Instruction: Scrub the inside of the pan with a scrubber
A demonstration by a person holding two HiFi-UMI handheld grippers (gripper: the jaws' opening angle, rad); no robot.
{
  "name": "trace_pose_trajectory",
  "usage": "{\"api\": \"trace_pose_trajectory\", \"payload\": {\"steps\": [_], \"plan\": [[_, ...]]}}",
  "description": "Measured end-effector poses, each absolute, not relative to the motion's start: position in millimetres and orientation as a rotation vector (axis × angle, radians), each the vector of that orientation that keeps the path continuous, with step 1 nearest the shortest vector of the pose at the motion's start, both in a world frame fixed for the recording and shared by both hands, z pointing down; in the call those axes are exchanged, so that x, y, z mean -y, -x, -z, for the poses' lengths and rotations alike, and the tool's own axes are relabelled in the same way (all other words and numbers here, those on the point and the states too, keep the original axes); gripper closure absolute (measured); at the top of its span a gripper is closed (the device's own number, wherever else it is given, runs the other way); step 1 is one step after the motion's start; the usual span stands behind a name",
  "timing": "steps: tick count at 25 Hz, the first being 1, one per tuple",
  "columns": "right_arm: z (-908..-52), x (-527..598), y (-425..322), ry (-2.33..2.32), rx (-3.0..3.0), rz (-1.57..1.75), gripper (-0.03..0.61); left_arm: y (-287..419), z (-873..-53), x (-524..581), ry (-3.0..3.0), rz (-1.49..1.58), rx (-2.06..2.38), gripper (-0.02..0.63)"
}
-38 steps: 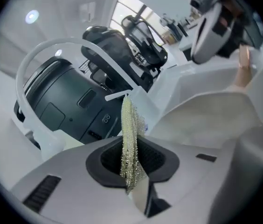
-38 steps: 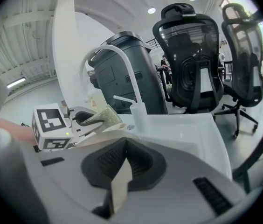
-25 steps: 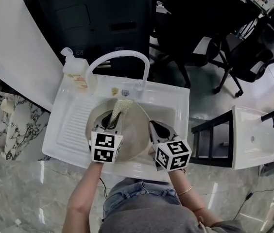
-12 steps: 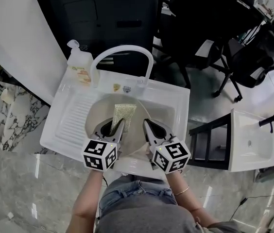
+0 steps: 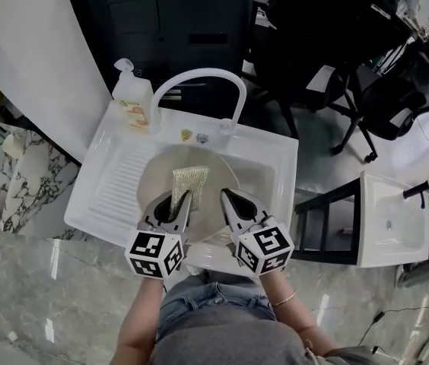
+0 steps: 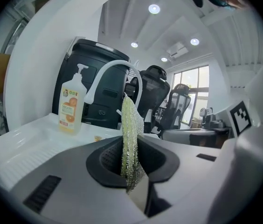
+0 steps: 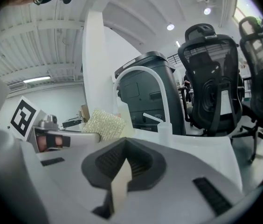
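1. The left gripper (image 5: 175, 202) sits at the 6 o'clock side of the beige pan (image 5: 214, 169). Its jaws are clamped on the yellow-green scrubber (image 5: 189, 179), which sticks out toward 12 o'clock over the pan's inside.
2. The right gripper (image 5: 228, 198) is at the pan's 4 o'clock edge, its jaws nearly together on a thin beige strip, apparently the pan's rim.
3. The pan lies in the white sink (image 5: 275, 150).
4. A faucet (image 5: 199, 74) arches at the sink's 12 o'clock, and a soap bottle (image 5: 132, 97) stands at its 10 o'clock corner.
5. Office chairs (image 5: 382, 90) stand beyond at 2 o'clock.

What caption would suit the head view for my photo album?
In a white sink, the left gripper pinches a scrubber over the cream pan while the right gripper clamps its rim.
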State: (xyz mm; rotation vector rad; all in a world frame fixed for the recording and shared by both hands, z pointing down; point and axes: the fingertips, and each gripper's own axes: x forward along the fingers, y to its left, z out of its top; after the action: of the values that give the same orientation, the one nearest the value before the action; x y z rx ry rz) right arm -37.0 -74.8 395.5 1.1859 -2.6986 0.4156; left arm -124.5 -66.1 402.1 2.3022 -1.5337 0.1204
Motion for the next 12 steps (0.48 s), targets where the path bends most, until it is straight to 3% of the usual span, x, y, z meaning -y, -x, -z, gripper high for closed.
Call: {"api": "trace_pose_trajectory", "payload": {"steps": [12], "plan": [[-387, 63, 48, -1.226, 2.709, -0.344, 0.569, 142, -392, 51, -2.326, -0.12, 1.621, 0.545]]}}
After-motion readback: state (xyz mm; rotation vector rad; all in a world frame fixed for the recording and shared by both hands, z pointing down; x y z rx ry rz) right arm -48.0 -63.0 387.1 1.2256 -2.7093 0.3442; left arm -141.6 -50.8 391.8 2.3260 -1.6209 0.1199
